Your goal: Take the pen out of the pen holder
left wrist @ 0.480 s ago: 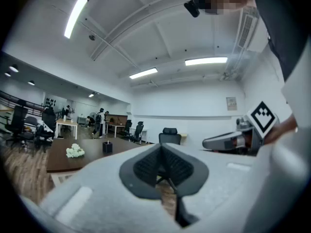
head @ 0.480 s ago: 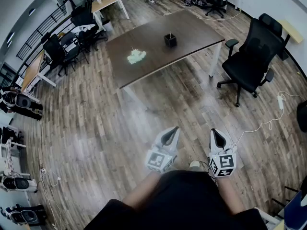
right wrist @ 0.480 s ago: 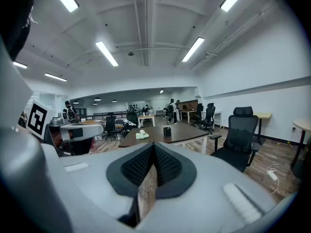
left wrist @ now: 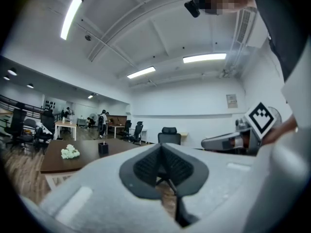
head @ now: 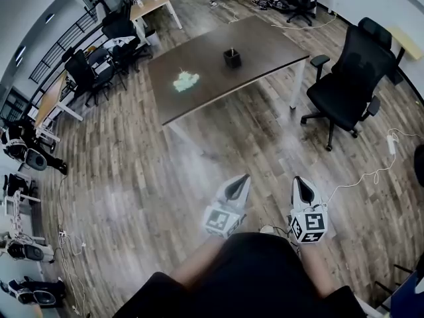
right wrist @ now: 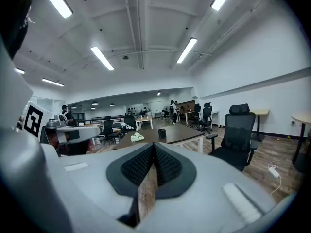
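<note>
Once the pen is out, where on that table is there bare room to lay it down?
The table is mostly bare: the wide end between the pen holder and the corner by the black office chair, and the near strip in front of the white clump. Only the middle, between those two things, is tighter.

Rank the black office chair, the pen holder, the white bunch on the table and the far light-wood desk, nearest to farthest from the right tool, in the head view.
1. The black office chair, on the floor, up and right of the right tool.
2. The pen holder, mid-table, and the white bunch left of it: too close to call.
3. The light-wood desk, beyond the table, upper left.
</note>
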A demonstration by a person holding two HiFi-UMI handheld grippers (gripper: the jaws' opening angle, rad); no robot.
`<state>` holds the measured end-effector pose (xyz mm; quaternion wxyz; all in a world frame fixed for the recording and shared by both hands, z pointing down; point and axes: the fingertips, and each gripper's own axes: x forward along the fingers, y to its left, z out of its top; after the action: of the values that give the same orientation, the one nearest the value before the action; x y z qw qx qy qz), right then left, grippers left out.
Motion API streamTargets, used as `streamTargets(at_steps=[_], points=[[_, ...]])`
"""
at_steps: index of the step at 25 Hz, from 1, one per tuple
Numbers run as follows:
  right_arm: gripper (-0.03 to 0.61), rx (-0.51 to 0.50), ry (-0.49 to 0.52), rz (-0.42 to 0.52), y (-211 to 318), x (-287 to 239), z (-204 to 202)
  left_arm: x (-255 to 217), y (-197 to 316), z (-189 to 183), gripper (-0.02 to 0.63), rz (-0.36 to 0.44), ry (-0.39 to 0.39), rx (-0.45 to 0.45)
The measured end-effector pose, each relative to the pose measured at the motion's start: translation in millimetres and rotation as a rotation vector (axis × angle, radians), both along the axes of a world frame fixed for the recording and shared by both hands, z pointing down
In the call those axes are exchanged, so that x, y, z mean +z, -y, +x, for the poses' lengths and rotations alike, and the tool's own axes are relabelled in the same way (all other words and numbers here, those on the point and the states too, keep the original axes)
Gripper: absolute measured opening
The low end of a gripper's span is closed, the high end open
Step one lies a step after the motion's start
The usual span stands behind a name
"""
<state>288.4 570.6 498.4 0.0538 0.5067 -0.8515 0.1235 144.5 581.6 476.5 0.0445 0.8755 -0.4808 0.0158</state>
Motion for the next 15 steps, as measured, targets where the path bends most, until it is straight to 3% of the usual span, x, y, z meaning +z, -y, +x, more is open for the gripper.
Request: streamTargets(at_steps=[11, 15], points=[[0.003, -0.010, -0.003, 0.007, 35.5, 5.5, 43.9, 2.3, 32.9, 43.5, 0.002, 0.024, 0.015, -0.007], [0.003, 0.001, 0.008, -0.009, 60.6, 12.6, 53.2, 8.8, 60.2, 53.1, 0.002, -0.004, -0.001, 0.000]])
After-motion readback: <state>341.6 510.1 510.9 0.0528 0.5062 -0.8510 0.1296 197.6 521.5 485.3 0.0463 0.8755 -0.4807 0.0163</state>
